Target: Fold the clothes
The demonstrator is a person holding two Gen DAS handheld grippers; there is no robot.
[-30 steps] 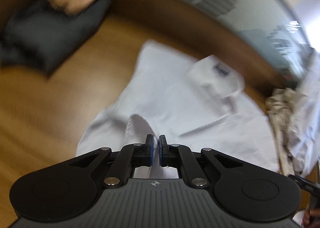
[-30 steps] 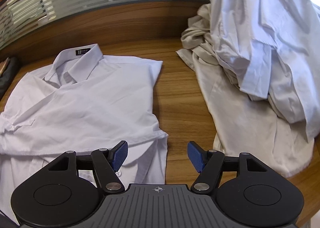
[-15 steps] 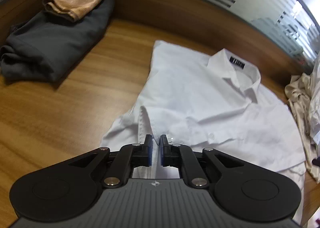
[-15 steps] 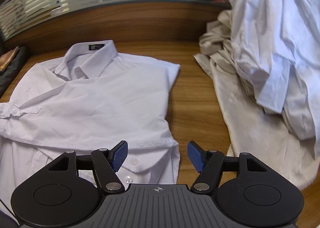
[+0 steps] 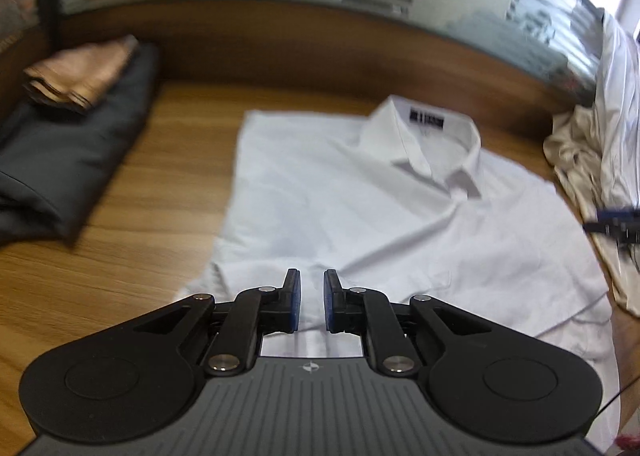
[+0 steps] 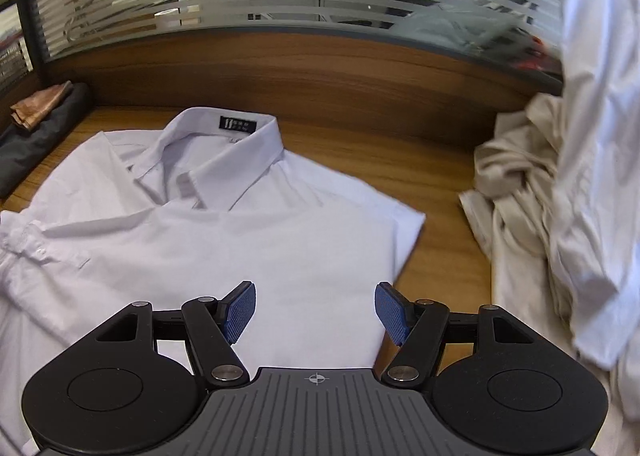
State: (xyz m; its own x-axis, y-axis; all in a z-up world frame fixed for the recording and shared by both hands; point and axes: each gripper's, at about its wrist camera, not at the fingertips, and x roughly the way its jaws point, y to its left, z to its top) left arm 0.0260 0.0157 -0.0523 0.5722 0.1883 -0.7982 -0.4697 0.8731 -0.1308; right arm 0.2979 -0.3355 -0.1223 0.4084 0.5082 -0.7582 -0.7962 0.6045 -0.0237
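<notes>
A white collared shirt (image 5: 360, 208) lies face up on the wooden desk (image 5: 100, 276), both sides folded in and its collar (image 5: 424, 148) toward the back panel. My left gripper (image 5: 311, 296) hovers low over the shirt's near left part. Its jaws are opening and stand a narrow gap apart, with white cloth showing below the gap and nothing pinched. In the right wrist view the same shirt (image 6: 280, 240) fills the left and middle. My right gripper (image 6: 316, 312) is wide open above the shirt's near right part, close to its folded right edge, holding nothing.
A folded dark grey garment (image 5: 60, 160) with a tan cloth (image 5: 80, 76) on top sits at the left. A heap of beige and white clothes (image 6: 540, 196) rises at the right. A wooden back panel (image 6: 320, 68) with striped glass above closes off the far side.
The left jaws, shut on a fold of the shirt's sleeve before, have parted slightly and the sleeve lies flat. The right gripper has shifted left over the shirt, still open.
</notes>
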